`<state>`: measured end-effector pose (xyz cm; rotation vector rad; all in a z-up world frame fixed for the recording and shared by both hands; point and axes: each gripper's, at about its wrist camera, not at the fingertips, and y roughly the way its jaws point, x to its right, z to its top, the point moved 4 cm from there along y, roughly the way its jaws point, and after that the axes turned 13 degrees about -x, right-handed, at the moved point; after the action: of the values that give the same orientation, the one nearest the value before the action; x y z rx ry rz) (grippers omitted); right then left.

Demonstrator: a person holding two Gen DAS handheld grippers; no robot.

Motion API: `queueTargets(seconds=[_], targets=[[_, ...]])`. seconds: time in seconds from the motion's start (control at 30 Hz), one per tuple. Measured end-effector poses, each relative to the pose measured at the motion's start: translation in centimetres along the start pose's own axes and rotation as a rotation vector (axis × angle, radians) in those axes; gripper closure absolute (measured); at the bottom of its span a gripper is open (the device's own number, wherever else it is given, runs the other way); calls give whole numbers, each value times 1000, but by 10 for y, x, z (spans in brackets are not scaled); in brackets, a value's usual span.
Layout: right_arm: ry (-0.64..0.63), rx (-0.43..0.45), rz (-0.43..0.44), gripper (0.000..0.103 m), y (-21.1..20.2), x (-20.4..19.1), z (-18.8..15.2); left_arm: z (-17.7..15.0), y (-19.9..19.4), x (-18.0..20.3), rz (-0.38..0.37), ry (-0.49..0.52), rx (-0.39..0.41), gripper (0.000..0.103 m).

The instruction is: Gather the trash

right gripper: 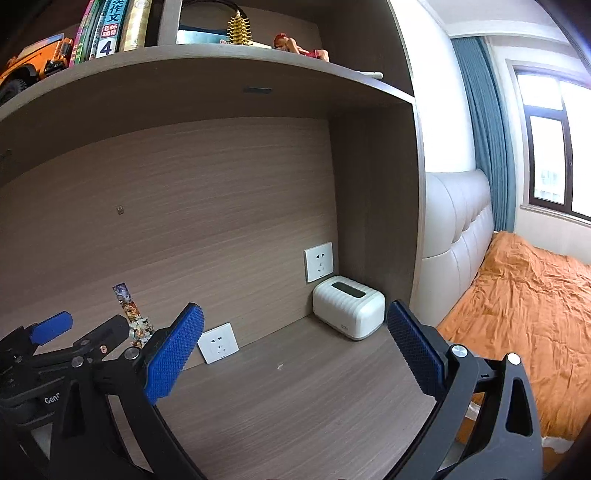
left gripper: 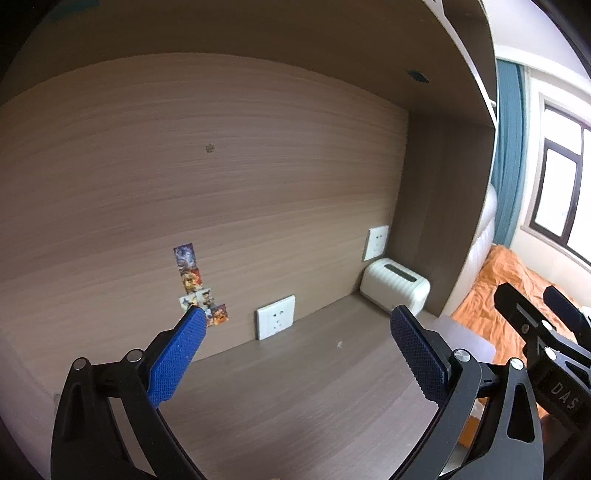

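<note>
From the left wrist view, the left gripper point(left gripper: 297, 319) hangs above the wooden desk point(left gripper: 295, 398) with its blue pads spread wide and nothing between them; behind its left pad point(left gripper: 181, 363) a column of small picture stickers point(left gripper: 188, 271) runs down the back panel point(left gripper: 184, 177); to the right of these a white wall socket point(left gripper: 276, 316) sits low on the panel where it meets the desk; further right, on bare desk surface, lies the task's thing, a tiny pale scrap point(left gripper: 339, 345), whitish, irregular, little more than a speck and too small to tell its material; beyond it a second socket point(left gripper: 376, 242) sits higher on the panel, above a white ribbed box point(left gripper: 394, 288) with a dark slot on top, tucked into the back right corner; at the far right edge the black frame of the right gripper point(left gripper: 535, 325) shows against an orange bedspread point(left gripper: 491, 306).

From the right wrist view, the left gripper point(right gripper: 50, 328) appears at the left edge; the right gripper point(right gripper: 295, 315) is likewise wide apart and holds nothing; the scrap point(right gripper: 279, 366) lies on the desk point(right gripper: 295, 406) between the low socket point(right gripper: 218, 342) and the ribbed box point(right gripper: 349, 312), apart from both and ahead of the spread pads; above, a shelf point(right gripper: 221, 70) carries books point(right gripper: 107, 29), a gold pagoda model point(right gripper: 240, 27) and a figurine point(right gripper: 301, 46); right of the unit stand a padded headboard point(right gripper: 458, 229) and the bedspread point(right gripper: 524, 314).
</note>
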<state>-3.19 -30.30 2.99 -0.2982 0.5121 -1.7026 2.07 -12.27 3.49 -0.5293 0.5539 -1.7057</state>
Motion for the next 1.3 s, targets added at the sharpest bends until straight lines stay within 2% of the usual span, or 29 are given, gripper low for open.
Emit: queueTargets(seconds=[0.3,1.3], targets=[[4,-43,-6,4,5,-5,-9,-8,2,-4,30,16,-13,5],[-7,-85,-12,4,8,-15,-22,-15,12,-15,47,29,-44,5]])
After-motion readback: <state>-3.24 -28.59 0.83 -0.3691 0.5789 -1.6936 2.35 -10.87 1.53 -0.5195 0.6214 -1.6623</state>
